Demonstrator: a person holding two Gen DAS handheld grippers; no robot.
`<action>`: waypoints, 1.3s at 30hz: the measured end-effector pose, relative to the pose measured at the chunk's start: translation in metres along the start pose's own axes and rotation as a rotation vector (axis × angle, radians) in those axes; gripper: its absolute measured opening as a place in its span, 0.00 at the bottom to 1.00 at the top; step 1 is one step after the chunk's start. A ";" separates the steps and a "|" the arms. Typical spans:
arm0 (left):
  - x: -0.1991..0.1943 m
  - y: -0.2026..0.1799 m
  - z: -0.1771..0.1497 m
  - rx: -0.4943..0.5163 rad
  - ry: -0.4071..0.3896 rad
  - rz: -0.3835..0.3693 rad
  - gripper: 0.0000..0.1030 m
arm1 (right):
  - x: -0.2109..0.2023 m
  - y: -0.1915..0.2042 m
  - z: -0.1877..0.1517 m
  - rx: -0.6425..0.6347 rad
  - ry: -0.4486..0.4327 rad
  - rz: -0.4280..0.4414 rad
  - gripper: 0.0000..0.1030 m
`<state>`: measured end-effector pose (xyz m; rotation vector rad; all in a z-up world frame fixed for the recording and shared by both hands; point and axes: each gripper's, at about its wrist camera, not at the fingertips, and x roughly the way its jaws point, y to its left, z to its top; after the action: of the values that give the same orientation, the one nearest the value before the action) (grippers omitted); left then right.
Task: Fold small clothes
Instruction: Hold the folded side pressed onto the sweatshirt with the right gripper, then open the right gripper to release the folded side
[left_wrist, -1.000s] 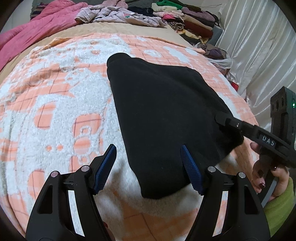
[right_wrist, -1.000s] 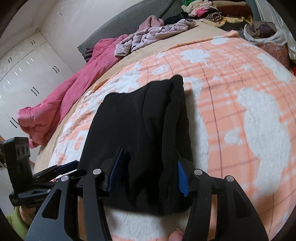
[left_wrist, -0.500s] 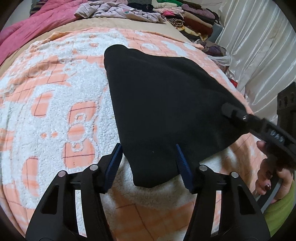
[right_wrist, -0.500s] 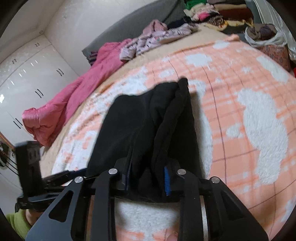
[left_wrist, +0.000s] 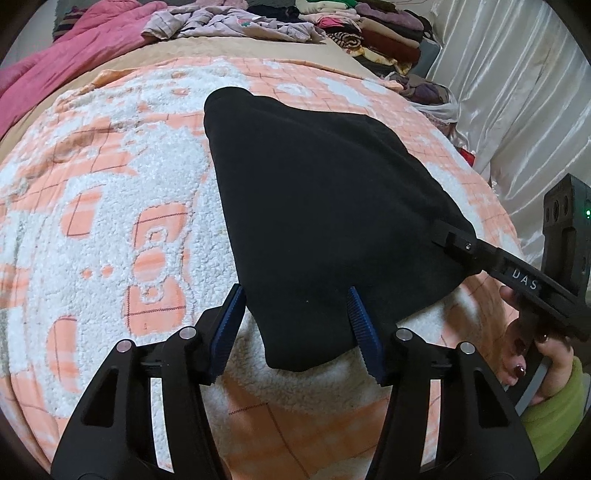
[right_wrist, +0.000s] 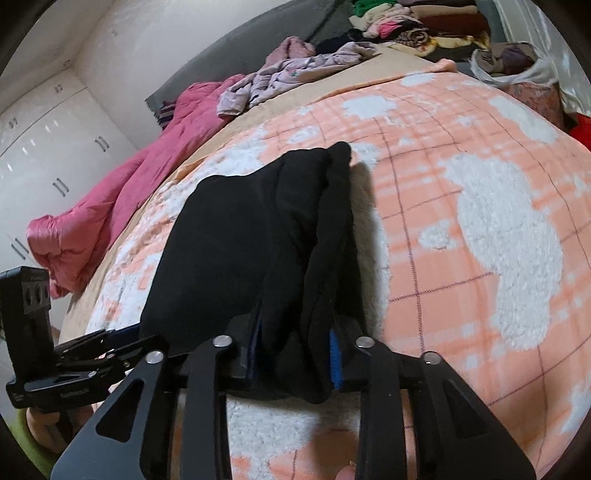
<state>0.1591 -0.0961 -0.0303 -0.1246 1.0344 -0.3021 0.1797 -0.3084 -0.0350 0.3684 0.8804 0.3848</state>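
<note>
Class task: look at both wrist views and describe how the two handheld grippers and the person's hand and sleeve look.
Both the left gripper and the right gripper are matt black plastic with triangular cut-outs, silver rivets and ribbed blue pads on the jaws. The right one carries white letters "DAS" and a small green light. The hand has dark red nail polish; the sleeve is lime green.

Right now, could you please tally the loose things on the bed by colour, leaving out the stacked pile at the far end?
Black: 1, the black garment
Pink: 1, the pink quilt
Lilac: 1, the lilac garment
Total: 3
</note>
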 end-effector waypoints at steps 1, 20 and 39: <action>0.001 0.001 0.000 -0.005 0.001 -0.002 0.48 | 0.001 -0.001 -0.001 0.003 -0.004 -0.007 0.31; -0.004 0.010 -0.004 -0.038 -0.020 -0.013 0.48 | -0.010 0.004 -0.002 -0.007 -0.049 -0.115 0.61; 0.000 0.016 -0.009 -0.053 -0.016 -0.026 0.46 | 0.007 -0.012 -0.011 0.078 0.014 0.011 0.33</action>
<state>0.1541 -0.0811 -0.0389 -0.1876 1.0262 -0.2967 0.1770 -0.3139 -0.0521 0.4431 0.9091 0.3637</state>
